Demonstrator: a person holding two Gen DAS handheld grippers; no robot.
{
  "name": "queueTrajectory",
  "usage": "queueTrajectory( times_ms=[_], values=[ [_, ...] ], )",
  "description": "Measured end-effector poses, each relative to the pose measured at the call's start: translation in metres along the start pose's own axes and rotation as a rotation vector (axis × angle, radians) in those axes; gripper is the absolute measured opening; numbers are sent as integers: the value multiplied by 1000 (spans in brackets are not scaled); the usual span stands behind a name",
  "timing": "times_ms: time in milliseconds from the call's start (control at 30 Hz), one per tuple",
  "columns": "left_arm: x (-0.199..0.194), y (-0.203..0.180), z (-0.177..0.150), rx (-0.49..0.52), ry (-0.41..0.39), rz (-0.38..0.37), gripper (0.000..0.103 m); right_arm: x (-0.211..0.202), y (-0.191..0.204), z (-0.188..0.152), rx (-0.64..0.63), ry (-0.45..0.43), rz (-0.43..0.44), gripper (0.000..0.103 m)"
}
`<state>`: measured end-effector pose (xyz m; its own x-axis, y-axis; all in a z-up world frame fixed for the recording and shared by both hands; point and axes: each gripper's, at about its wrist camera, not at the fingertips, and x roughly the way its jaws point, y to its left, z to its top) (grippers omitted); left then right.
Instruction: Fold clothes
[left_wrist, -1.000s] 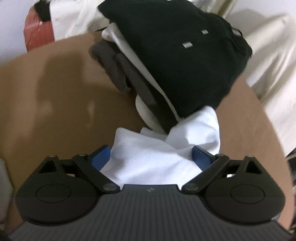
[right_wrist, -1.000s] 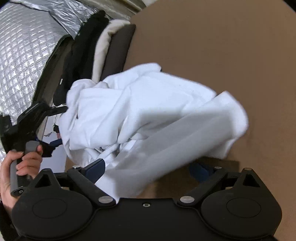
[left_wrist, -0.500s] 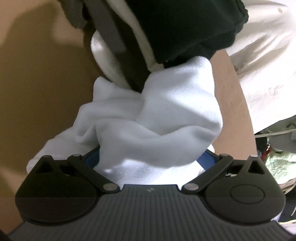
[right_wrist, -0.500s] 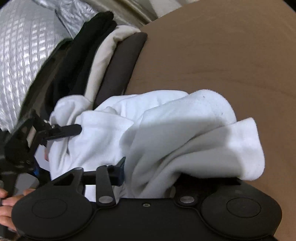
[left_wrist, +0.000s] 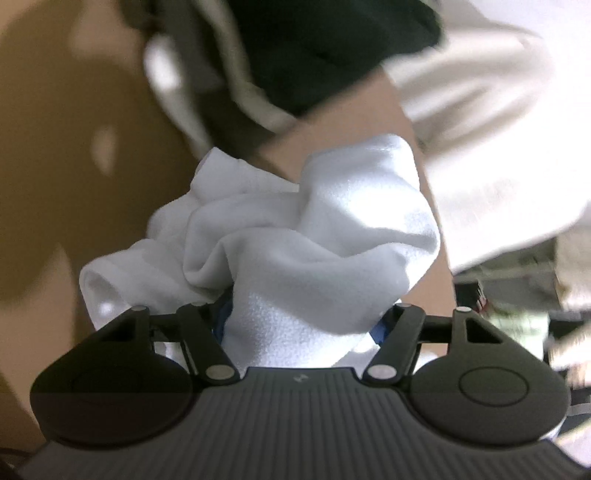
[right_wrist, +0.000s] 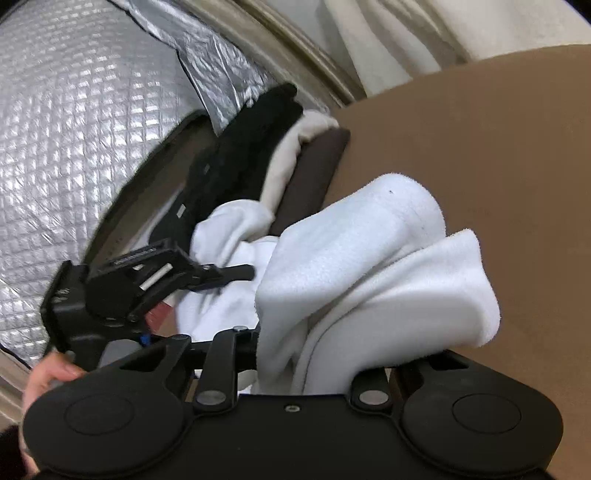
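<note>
Step in hand, by the look of it: lifting white fleece cloth clear of brown table, both left gripper and right gripper closed tight on bunches of it, next spreading it flat for folding.

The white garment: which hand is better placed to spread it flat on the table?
Probably right. The right gripper holds the white garment over bare table; the left gripper is near the clothes pile.
</note>
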<state>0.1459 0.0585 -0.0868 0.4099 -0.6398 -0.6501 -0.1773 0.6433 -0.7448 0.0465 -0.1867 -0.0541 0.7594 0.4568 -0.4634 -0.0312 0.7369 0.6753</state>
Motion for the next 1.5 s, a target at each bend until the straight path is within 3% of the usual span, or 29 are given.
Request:
queueTrajectory(
  times_ms=[267,400,467,533,567,600,633,667,733,833,867,967,1033,1133,1233,1333,1500],
  values=[
    [18,-79,-58,329,57,-72,52,-95,-6,-2,12,-116,-77,27],
    [15,-134,-82,468,82,-166,47,-153,16,17,-104,-202,-150,24],
    [4,-177,-75,539,37,-204,46,-180,28,41,-220,-246,-200,23],
    [-4,-220,-72,619,-68,-245,46,-203,37,73,-372,-384,-290,21],
    [0,-229,-68,649,-98,-229,56,-212,38,89,-443,-461,-348,26],
    [5,-235,-64,674,-118,-199,75,-217,34,107,-512,-523,-424,47],
    [11,-240,-59,699,-137,-170,87,-221,28,124,-559,-559,-497,64],
    [17,-246,-55,724,-157,-140,99,-221,15,141,-550,-539,-573,93],
    [29,-257,-46,773,-196,-80,99,-223,-22,163,-464,-476,-694,97],
    [48,-206,-59,793,-128,21,99,-232,-87,163,-280,-363,-742,96],
    [54,-187,-64,797,-102,55,99,-235,-107,154,-228,-337,-734,96],
    [82,-154,-70,713,80,188,96,-236,-164,109,-90,-267,-693,97],
    [90,-151,-70,693,125,201,96,-230,-192,78,-13,-219,-660,97],
    [83,-171,-75,726,69,202,97,-209,-201,55,50,-111,-609,93],
    [66,-177,-83,747,41,169,97,-193,-194,55,39,-74,-553,93],
    [76,-171,-100,761,43,156,97,-180,-185,58,39,-75,-439,93],
    [90,-165,-106,801,67,214,97,-164,-197,47,60,-18,-413,93]
  ],
)
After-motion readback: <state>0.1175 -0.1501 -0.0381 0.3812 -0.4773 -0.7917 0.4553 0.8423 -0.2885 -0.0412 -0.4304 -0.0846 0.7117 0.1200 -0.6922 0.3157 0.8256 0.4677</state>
